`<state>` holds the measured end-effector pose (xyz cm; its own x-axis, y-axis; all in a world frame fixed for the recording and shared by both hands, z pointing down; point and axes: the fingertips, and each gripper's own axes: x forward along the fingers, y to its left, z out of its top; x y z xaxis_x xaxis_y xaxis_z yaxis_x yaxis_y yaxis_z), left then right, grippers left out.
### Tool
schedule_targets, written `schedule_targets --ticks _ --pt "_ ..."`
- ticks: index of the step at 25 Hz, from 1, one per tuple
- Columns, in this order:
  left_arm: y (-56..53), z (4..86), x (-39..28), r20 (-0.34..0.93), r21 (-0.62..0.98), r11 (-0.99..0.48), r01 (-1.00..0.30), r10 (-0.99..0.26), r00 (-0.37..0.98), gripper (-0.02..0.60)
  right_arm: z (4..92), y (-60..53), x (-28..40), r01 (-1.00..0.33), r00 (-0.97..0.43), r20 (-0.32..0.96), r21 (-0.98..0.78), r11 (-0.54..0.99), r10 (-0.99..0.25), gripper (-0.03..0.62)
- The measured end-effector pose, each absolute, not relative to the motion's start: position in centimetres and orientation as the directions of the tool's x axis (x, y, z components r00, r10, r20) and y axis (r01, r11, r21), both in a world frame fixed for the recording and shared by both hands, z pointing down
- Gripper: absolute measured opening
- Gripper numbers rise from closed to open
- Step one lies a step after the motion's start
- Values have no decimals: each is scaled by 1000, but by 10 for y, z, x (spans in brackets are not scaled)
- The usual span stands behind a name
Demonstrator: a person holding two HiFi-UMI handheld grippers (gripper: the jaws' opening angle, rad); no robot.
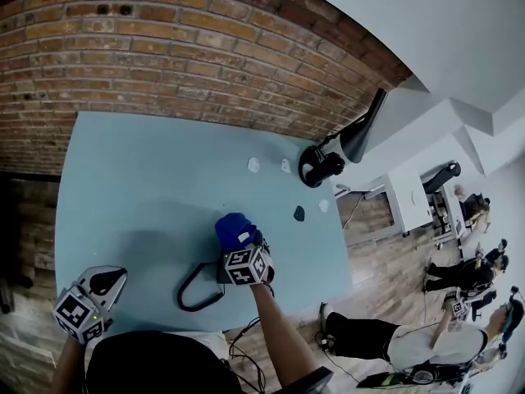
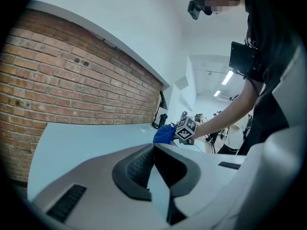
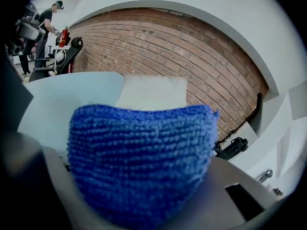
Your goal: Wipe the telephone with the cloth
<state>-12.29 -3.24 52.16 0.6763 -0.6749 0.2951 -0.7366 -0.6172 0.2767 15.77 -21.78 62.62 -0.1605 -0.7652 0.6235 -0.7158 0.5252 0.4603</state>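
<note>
Cloth, blue, fills the closed right gripper at centre. Left gripper, lower left: jaws together, empty. Black cable loop between them.

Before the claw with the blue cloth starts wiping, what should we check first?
1. Cloth held: ok. The blue cloth fills the right claw, which is shut on it.
2. Left claw out of the way: ok. It sits by the near left corner of the table, shut, with nothing in it.
3. Telephone found: cannot tell. No view clearly shows one.
4. Black cable loop: maybe not ok. It lies right beside the right claw and might snag.
5. White scraps: ok. They lie far across the table, away from both claws.
</note>
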Motion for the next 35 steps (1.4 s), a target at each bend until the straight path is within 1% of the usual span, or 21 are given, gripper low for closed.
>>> schedule_targets --ticks 4,10,18,35 --pt "-35 525 -123 297 284 -612 -738 -676 674 21 630 -215 155 -727 -161 604 463 508 -780 75" --pt "-39 530 -110 289 280 -637 -718 -657 696 21 637 -204 146 -680 -199 600 485 550 -775 72" --pt "-33 526 -97 286 297 -657 -693 -631 721 21 645 -187 147 -735 -251 609 386 557 -753 67" --pt "-26 532 -89 301 292 -676 -676 -606 736 21 661 -156 143 -760 -283 620 321 565 -732 67"
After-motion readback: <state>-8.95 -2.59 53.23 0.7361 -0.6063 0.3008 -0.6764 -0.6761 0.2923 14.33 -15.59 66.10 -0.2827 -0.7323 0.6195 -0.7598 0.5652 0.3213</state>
